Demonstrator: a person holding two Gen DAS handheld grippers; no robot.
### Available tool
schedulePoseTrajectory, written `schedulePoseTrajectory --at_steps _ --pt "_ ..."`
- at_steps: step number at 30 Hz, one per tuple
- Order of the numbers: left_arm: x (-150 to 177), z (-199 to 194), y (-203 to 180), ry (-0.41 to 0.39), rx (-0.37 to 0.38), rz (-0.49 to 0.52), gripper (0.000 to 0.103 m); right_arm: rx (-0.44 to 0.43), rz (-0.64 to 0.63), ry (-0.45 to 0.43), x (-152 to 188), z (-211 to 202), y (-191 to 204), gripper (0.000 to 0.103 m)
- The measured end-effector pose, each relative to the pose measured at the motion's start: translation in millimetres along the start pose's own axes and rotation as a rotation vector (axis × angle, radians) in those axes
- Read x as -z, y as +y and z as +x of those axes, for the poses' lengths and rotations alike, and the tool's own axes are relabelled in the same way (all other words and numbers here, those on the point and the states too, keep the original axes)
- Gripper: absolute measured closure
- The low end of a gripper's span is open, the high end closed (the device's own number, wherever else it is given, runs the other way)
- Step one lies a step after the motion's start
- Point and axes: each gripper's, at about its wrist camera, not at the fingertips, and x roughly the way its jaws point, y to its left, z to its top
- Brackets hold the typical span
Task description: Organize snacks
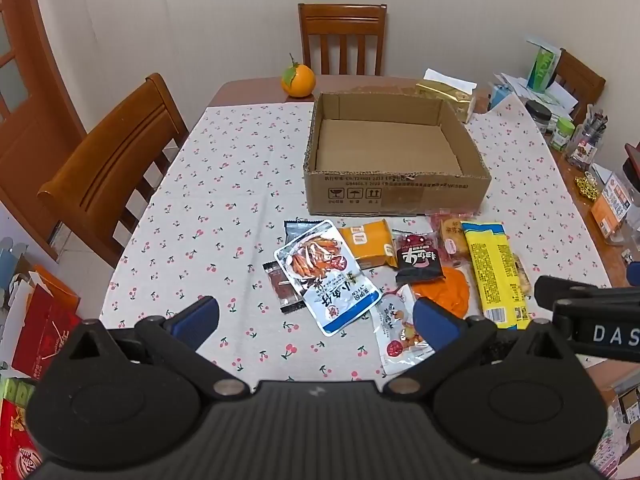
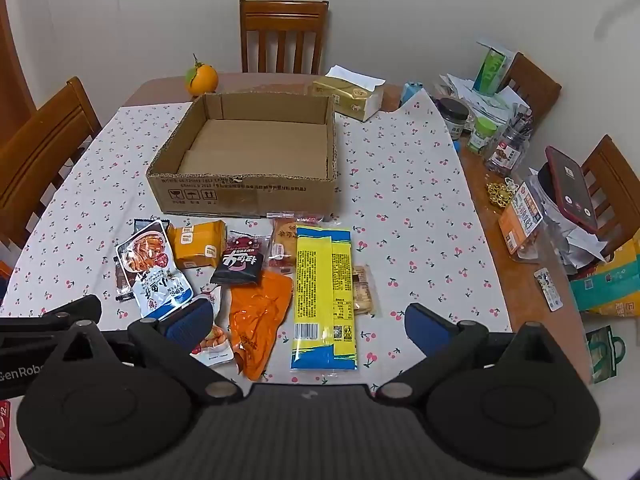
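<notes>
Your left tongs (image 1: 316, 322) and right tongs (image 2: 308, 326) both stand spread wide with nothing between them, their blue ribbed pads (image 1: 196, 320) hanging above the near edge of the surface (image 1: 224, 184), which is covered by a white cloth printed with small cherries.

Just beyond the pads lie the snacks, loose and overlapping in a row. There is a glossy white-and-blue pouch (image 1: 326, 276) lying over dark flat sachets, a crinkled orange packet (image 2: 260, 316), a long yellow wrapper (image 2: 324, 296) with a barcode end, a small black-and-red packet (image 1: 418, 260), a squarish orange pack (image 1: 368, 242), and clear-wrapped pastries (image 1: 452, 236).

Behind them sits the corrugated cardboard box (image 1: 396, 196), shallow, open-topped and empty, with rough-cut rims and shipping symbols on its near wall.

Farther back you have an orange (image 1: 298, 80) with a leaf on bare wood, a gold tissue pack (image 2: 352, 96), and slatted wooden chairs (image 1: 342, 36).

Your right view alone shows a red phone (image 2: 572, 188) propped among the clutter at the right, and the full length of the yellow wrapper. Your left view alone shows red and orange paper bags (image 1: 44, 320) down by the floor.
</notes>
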Motion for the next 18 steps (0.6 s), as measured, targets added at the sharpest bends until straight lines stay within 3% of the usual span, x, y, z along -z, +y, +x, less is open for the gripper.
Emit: schedulePoseTrajectory --at_steps 18 --pt "-1.1 -1.6 -3.5 0.004 -0.002 0.002 0.001 0.000 -0.003 -0.005 -0.7 -2.1 0.0 0.000"
